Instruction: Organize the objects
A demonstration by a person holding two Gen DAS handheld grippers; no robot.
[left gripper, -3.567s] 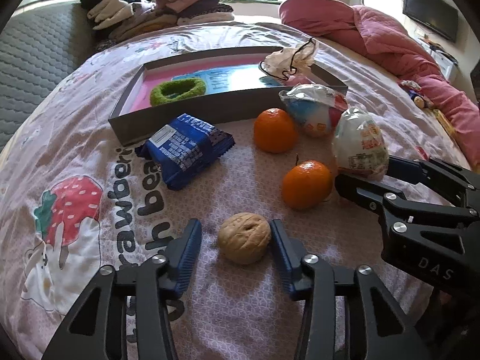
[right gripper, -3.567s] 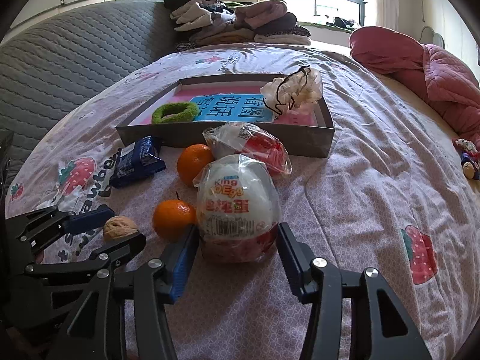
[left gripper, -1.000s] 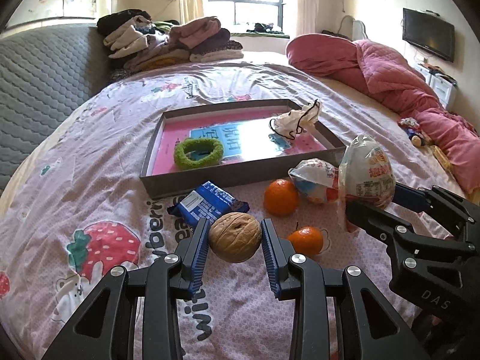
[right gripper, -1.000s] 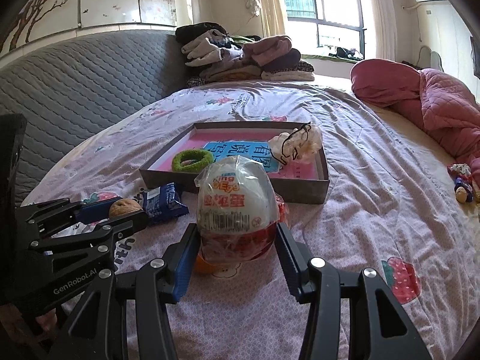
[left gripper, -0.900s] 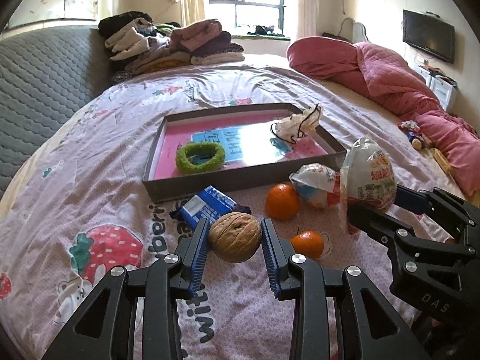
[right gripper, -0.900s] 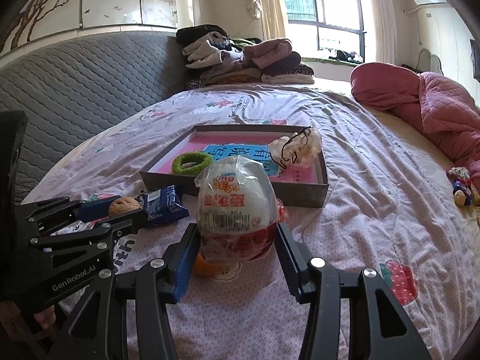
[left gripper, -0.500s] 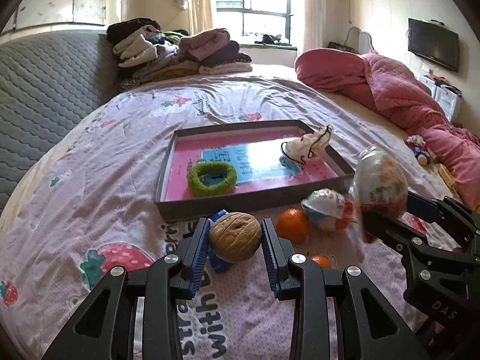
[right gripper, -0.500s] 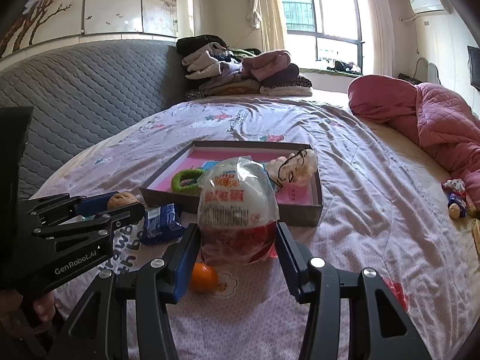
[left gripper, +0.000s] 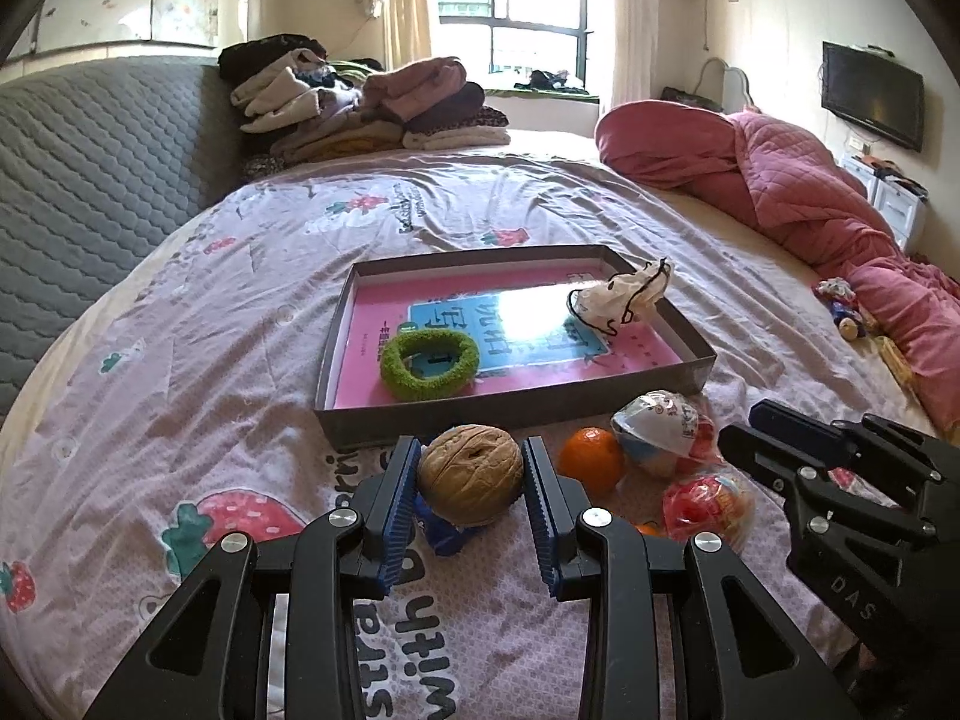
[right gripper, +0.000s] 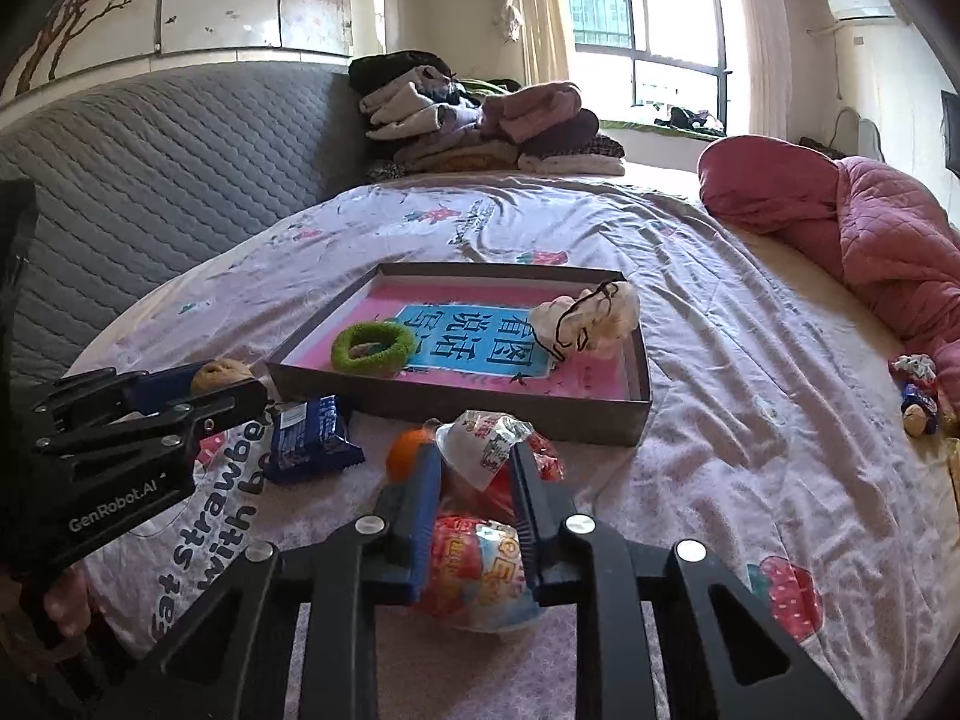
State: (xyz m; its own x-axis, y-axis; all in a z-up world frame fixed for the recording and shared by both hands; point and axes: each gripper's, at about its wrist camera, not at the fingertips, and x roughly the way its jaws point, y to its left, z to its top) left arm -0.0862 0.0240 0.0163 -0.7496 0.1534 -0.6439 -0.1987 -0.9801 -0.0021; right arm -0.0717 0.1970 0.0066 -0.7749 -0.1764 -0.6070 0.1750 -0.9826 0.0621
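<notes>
My left gripper is shut on a brown walnut and holds it above the bedsheet, just in front of the shallow grey box. My right gripper has no egg between its pads; the wrapped toy egg lies on the sheet below its fingers. That egg also shows in the left wrist view. A second wrapped egg, an orange and a blue snack pack lie in front of the box.
Inside the box are a green fuzzy ring and a white drawstring pouch. A pink quilt lies at the right, folded clothes at the back, a grey padded headboard at the left.
The toy egg has slipped out of my right gripper and now lies on the sheet below it. Both grippers have risen and moved toward the box; the left still holds the walnut.
</notes>
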